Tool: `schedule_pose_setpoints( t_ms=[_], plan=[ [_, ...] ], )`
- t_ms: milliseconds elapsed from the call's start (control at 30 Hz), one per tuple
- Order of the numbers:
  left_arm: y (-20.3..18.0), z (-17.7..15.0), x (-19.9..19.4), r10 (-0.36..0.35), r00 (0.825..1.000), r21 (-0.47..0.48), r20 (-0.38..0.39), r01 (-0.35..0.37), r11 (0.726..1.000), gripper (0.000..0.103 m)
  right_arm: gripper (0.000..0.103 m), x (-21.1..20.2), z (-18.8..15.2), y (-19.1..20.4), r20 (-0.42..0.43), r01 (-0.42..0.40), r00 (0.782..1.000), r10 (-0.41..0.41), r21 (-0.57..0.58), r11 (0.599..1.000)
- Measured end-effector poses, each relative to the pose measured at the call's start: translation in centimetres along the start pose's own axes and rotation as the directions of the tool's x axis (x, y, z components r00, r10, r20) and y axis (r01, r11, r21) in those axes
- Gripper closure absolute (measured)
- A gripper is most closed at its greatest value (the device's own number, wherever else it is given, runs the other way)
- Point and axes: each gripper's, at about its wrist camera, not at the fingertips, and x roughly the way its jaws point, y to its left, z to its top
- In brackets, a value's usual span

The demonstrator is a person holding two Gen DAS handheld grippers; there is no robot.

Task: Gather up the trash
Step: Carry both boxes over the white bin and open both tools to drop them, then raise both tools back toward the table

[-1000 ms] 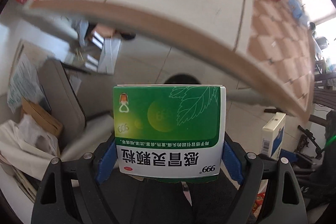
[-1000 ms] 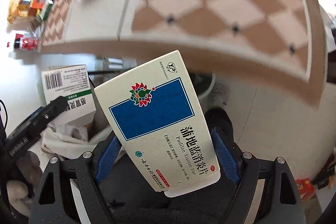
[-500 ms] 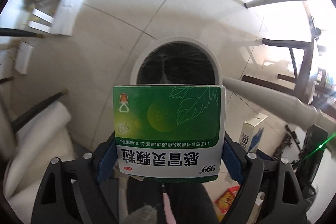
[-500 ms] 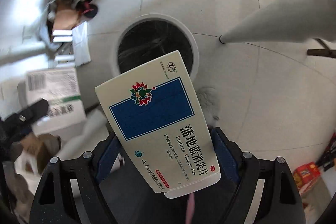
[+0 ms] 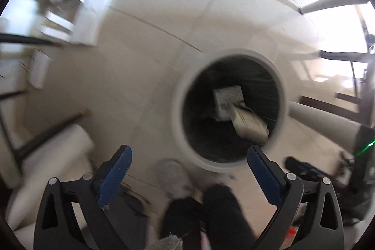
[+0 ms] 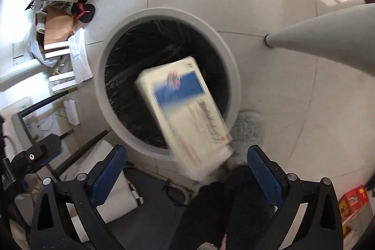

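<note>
Landmark for all positions: the round white trash bin (image 6: 230,67) with its black liner.

Nearest the lens, right wrist view: right gripper (image 6: 187,155), blue pads spread wide, nothing pressed between them. Its jaws have just been opening, and the cream box with the blue panel (image 6: 185,114) is loose, motion-blurred, its far end over the bin mouth and its near end overhanging the bin's near rim. It touches neither pad. A dark fuzzy slipper and a grey one sit just outside the bin's near rim.

Left wrist view: left gripper (image 5: 189,156) also has its jaws wide apart and empty; they have just been opening too. Inside the bin (image 5: 180,114), a pale box (image 5: 228,101) lies against the liner toward the far side, its print unreadable. A second cream box (image 5: 249,124), blurred, is on the near-right side of the bin's mouth, overlapping the first.

Beyond the bin: floor tiles, a table leg to its right, cardboard and packaging to its far left.

Judgement: step in hand is the release into the bin. To do it well, keep both tools apart and steady above the mouth until the falling box clears the near rim. Risk: that box overhangs the rim and could tip outward onto the slippers. Check it has landed inside before lifting away.
</note>
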Motion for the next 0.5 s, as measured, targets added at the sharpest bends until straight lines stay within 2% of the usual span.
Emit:
schedule_pose_setpoints(
  t_ms=[167, 300, 500],
  plan=[
    [0.5, -2.7, -3.3, 0.106, 0.991, 0.018, 0.081, -0.108, 0.994, 0.003, 0.0, -2.3, -1.6, 0.5, 0.045, 0.1, 0.994, -0.098, -0.047, 0.994],
    [0.9, -4.7, -5.6, 0.129, 0.988, 0.022, 0.084, -0.131, 0.991, 0.003, 0.0, -4.8, -4.0, 1.3, 0.099, 0.186, 0.979, -0.177, -0.092, 0.978],
    [0.8, -6.5, -8.9, 0.135, 0.988, 0.039, 0.081, -0.138, 0.99, 0.003, 0.0, -8.7, -7.9, 2.5, 0.147, 0.214, 0.969, -0.197, -0.103, 0.971]
  ],
)
